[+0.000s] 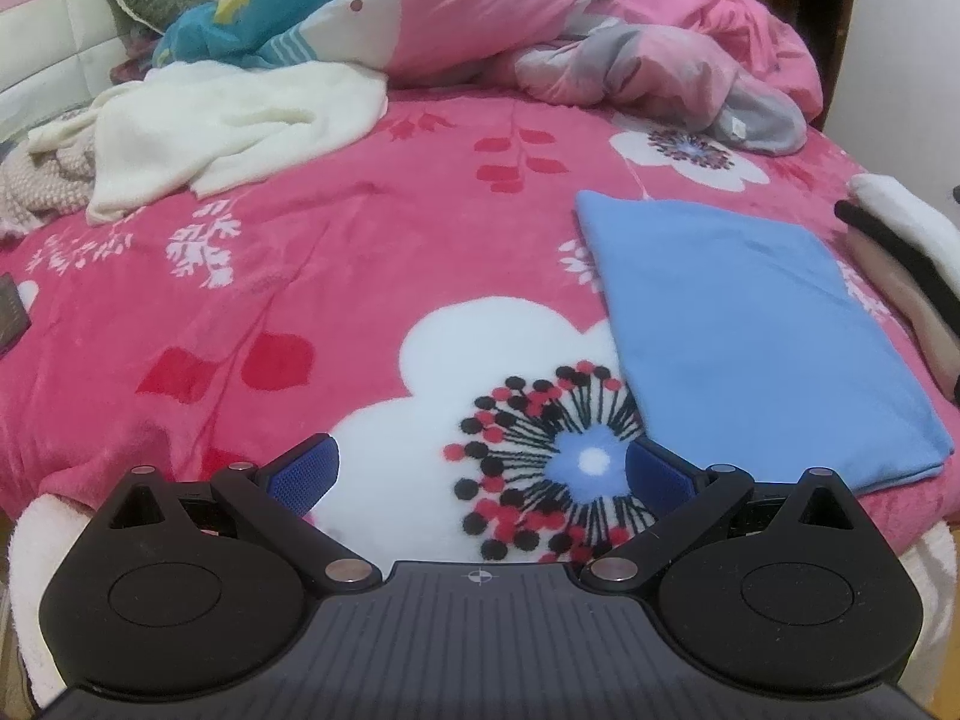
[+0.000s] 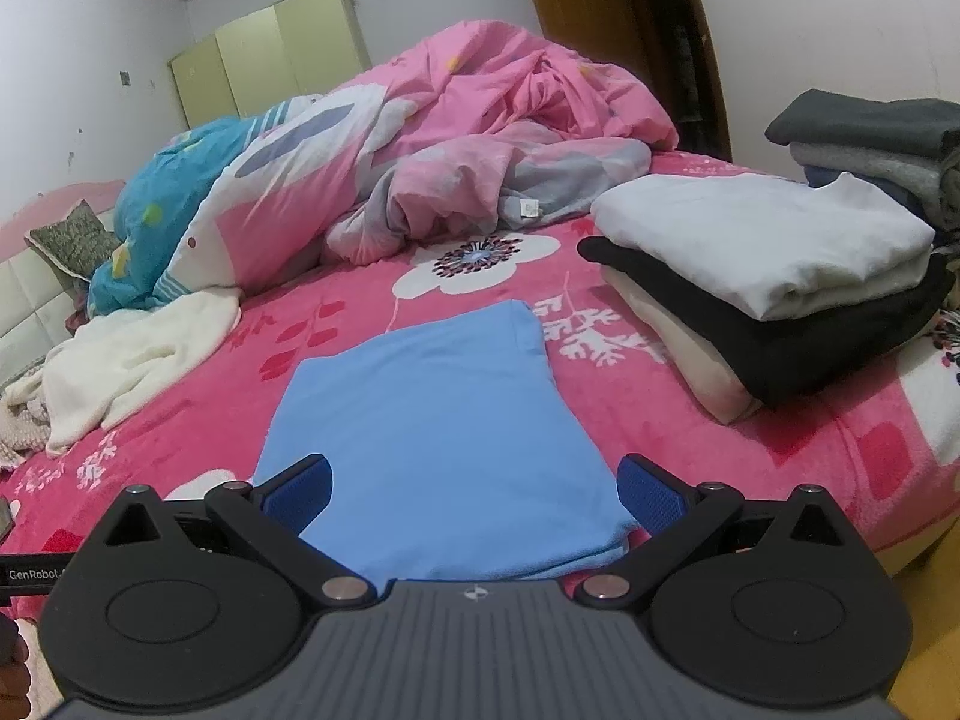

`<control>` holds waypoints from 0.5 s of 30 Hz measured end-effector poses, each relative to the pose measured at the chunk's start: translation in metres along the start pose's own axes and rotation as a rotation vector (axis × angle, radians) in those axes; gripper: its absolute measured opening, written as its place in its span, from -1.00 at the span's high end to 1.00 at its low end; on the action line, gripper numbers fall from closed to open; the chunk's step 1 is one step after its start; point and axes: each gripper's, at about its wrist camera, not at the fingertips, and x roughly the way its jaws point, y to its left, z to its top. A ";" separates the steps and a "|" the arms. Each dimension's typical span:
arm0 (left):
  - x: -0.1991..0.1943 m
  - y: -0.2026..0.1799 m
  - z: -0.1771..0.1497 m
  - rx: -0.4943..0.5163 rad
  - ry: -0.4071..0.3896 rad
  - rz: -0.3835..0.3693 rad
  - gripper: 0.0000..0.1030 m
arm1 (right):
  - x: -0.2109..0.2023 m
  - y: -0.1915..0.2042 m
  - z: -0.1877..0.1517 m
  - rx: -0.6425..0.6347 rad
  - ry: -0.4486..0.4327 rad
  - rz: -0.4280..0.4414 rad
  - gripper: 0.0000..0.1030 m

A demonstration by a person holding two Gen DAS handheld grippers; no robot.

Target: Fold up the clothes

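A folded light blue garment (image 1: 750,324) lies flat on the pink flowered blanket (image 1: 336,252). In the left wrist view it is to the right of my left gripper (image 1: 480,471), which is open and empty above a white flower print. In the right wrist view the blue garment (image 2: 432,426) lies straight ahead, and my right gripper (image 2: 474,495) is open and empty over its near edge. A crumpled cream garment (image 1: 216,126) lies at the far left of the bed; it also shows in the right wrist view (image 2: 126,360).
A stack of folded white, black and cream clothes (image 2: 774,294) sits at the bed's right side, with grey folded clothes (image 2: 870,144) behind. A bunched pink duvet (image 2: 480,138) and a blue pillow (image 2: 162,204) fill the far end. A wardrobe (image 2: 270,60) stands behind.
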 end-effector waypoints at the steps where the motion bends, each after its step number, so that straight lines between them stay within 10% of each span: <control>1: 0.000 0.000 0.000 -0.002 0.002 0.001 -1.00 | 0.000 0.000 0.000 0.000 0.001 -0.001 -1.00; 15: 0.006 0.001 -0.004 -0.015 0.025 -0.005 -1.00 | 0.002 0.001 -0.002 0.000 0.009 -0.004 -1.00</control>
